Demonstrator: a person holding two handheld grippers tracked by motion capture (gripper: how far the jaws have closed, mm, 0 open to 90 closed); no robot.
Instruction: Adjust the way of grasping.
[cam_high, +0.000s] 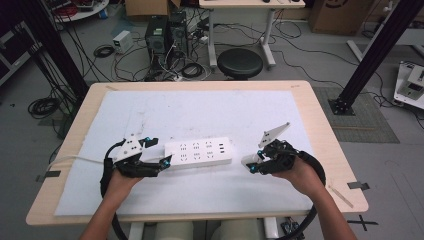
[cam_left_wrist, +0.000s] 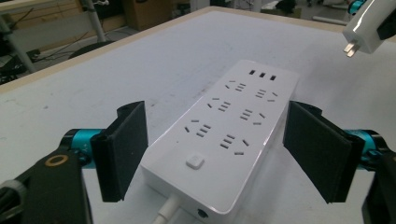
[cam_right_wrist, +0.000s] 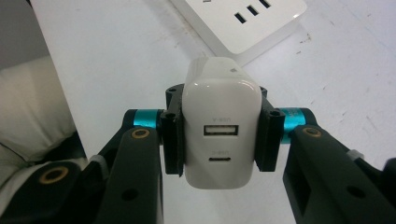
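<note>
Charger (cam_right_wrist: 220, 126) prongs hidden

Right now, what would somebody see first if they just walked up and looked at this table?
First, the white power strip lying in the middle of the white mat. The left gripper has its black jaws standing open on both sides of the strip's cord end, not touching it. The right gripper squeezes a white charger, held up just off the strip's other end.

Both hands low over the table, grippers pointing inward.
Left gripper (cam_high: 156, 150) jaws spread apart; right gripper (cam_high: 251, 164) jaws clamped, forearms entering from below.
</note>
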